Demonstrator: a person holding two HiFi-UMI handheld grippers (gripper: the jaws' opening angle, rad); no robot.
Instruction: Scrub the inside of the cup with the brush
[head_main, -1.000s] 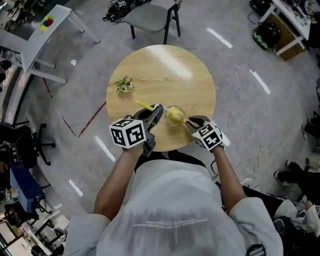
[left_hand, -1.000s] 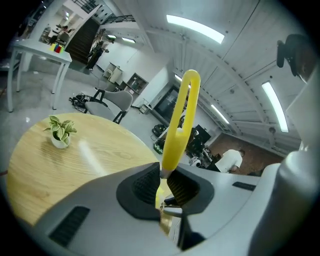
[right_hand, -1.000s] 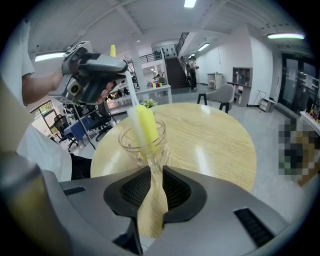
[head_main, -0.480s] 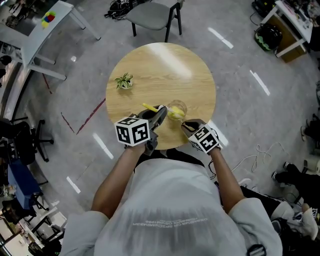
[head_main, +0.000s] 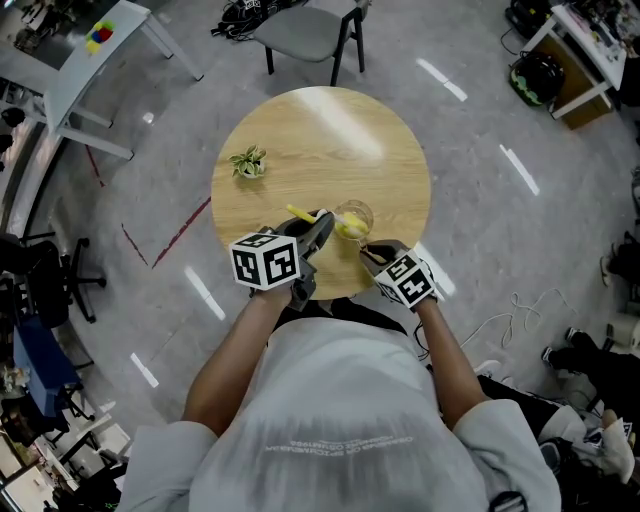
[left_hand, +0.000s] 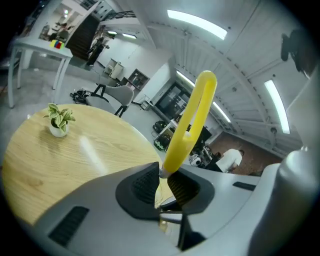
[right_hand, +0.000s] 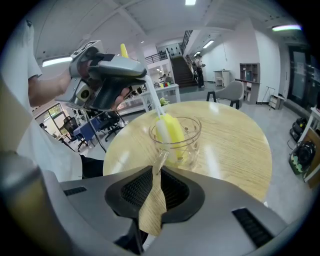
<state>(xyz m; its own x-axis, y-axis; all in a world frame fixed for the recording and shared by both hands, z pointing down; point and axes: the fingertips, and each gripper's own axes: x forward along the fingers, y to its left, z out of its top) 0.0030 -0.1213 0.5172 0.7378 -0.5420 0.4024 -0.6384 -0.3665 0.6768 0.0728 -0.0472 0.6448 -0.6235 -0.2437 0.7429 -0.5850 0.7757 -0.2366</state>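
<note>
At the near edge of the round worktop (head_main: 330, 140), our right claw (right_hand: 155, 182) has just closed on the handle (right_hand: 160, 159) of the likely fragile, slippery glass cup (right_hand: 194, 136), while our left claw (left_hand: 162, 182) clamps the stiff brush (right_hand: 172, 132), head inside.

Round wooden table (head_main: 330, 140) with glass cup (head_main: 359, 209), small potted plant (head_main: 247, 163)

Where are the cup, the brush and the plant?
cup (right_hand: 194, 141): right gripper view, on its glass side wall.
brush (left_hand: 178, 145): left gripper view, on its yellow handle.
plant (head_main: 247, 161): head view, on its leaves.
</note>
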